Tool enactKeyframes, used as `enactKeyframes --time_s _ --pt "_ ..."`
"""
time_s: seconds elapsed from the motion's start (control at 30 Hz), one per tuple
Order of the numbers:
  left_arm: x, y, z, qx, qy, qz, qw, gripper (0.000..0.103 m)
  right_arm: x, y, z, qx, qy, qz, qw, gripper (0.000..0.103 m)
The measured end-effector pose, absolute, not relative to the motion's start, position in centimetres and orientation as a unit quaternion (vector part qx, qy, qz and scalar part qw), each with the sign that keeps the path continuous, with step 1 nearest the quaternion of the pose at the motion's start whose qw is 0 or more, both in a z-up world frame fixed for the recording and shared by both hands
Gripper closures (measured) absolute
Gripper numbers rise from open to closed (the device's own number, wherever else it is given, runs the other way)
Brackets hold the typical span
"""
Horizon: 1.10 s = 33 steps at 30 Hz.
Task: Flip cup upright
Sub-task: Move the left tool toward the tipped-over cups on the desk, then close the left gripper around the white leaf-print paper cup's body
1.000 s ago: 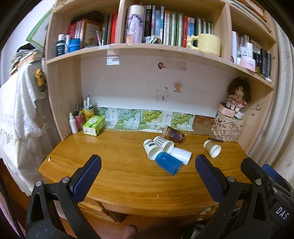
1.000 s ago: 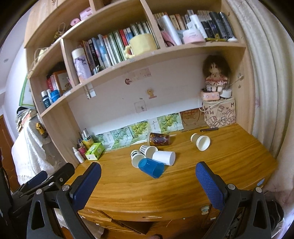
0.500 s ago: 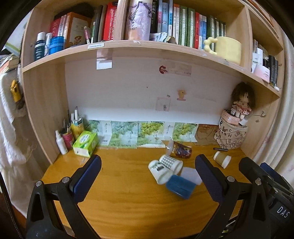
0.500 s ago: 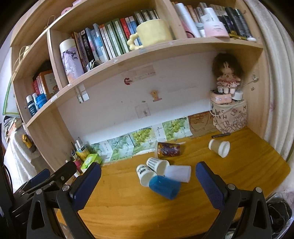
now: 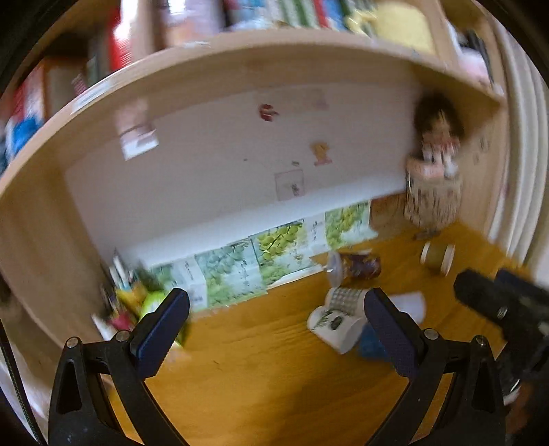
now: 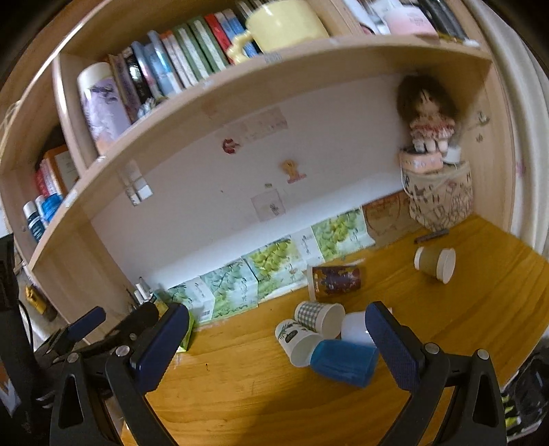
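Several cups lie on their sides on the wooden desk [image 6: 240,394]. A blue cup [image 6: 345,358], a white leaf-print cup [image 6: 296,341], a checked cup [image 6: 319,317] and a plain white cup [image 6: 355,327] lie clustered together. A dark patterned cup [image 6: 334,279] lies behind them and a brown cup [image 6: 435,262] lies alone to the right. My right gripper [image 6: 276,343] is open and empty, close in front of the cluster. My left gripper [image 5: 276,329] is open and empty; the leaf-print cup [image 5: 334,324] sits by its right finger. That view is blurred.
A bookshelf [image 6: 206,113] overhangs the desk with books and a yellow mug [image 6: 284,25]. A doll on a patterned basket [image 6: 439,195] stands at the back right. A green box [image 5: 154,302] and bottles stand at the back left. A curtain [image 6: 528,137] hangs on the right.
Both grippers have moved forward towards the desk, so the cups appear larger and closer. Both stay open. The cups have not moved.
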<state>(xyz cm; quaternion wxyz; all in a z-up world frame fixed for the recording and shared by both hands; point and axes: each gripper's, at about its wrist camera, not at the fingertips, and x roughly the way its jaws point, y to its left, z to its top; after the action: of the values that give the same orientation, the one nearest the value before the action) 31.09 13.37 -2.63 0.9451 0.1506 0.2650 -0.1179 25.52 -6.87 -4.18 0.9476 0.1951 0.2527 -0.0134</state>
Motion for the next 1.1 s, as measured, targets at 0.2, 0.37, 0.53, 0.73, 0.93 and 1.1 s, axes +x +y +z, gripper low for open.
enactKeyframes --time_s 0.2,0.37,0.53,0.73,0.93,1.1 --pt "33.4 12.4 -4.1 0.245 0.266 -0.167 0.917 0.001 27.8 -7.1 -5.6 0.234 0.298 -0.023 0.925 0.0" --pt "35.1 11.5 -5.3 0.307 0.257 -0.202 0.894 0.001 29.5 -8.5 -7.7 0.287 0.338 -0.046 0.895 0.0" --pt "36.4 10.5 -7.3 0.384 0.245 -0.258 0.852 0.001 30.8 -10.3 -9.9 0.345 0.37 -0.063 0.86 0.0" --pt "38.0 9.8 -10.8 0.451 0.225 -0.315 0.804 0.001 31.2 -11.9 -12.4 0.406 0.391 -0.078 0.823 0.0" --pt "38.4 8.7 -14.2 0.524 0.186 -0.368 0.745 0.001 31.2 -13.0 -14.4 0.428 0.403 -0.097 0.803 0.0" --pt "38.1 7.9 -17.2 0.574 0.156 -0.413 0.69 0.001 31.5 -13.8 -16.2 0.46 0.411 -0.098 0.781 0.0"
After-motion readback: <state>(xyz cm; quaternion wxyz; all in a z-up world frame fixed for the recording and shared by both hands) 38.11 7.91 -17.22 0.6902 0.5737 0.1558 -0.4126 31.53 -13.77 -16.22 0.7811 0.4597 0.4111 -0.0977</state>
